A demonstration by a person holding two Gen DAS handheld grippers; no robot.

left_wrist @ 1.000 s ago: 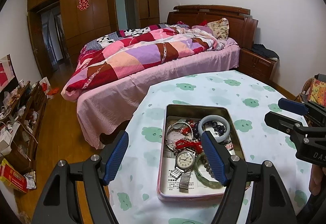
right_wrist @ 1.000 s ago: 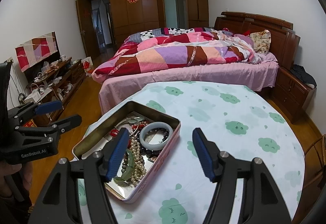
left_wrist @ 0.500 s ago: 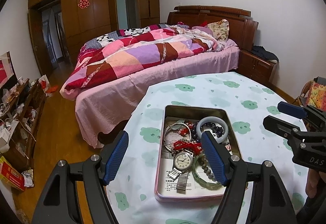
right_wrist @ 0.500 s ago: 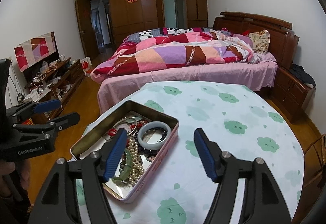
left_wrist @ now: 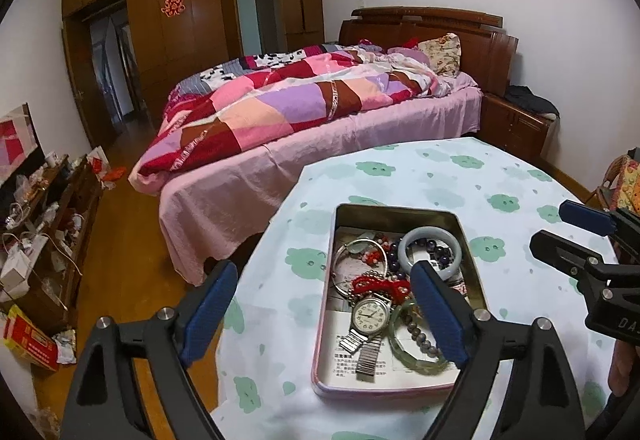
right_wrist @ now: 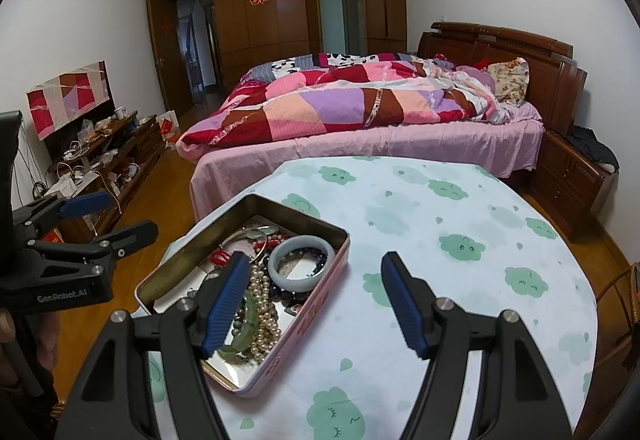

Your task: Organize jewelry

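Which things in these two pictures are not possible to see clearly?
- Green bangle: left wrist view, partly behind the left gripper.
- Printed paper under the wristwatch: text too small.
- Tin near-left corner: right wrist view, hidden by the right gripper.
- Pearl necklace: partly covered.

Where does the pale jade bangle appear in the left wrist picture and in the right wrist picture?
Left wrist view: the pale jade bangle lies in the far right corner of the tin box, right of the picture's middle.
Right wrist view: the bangle lies near the tin's right wall, left of the picture's middle.
Shared landmark: the bed behind the table.
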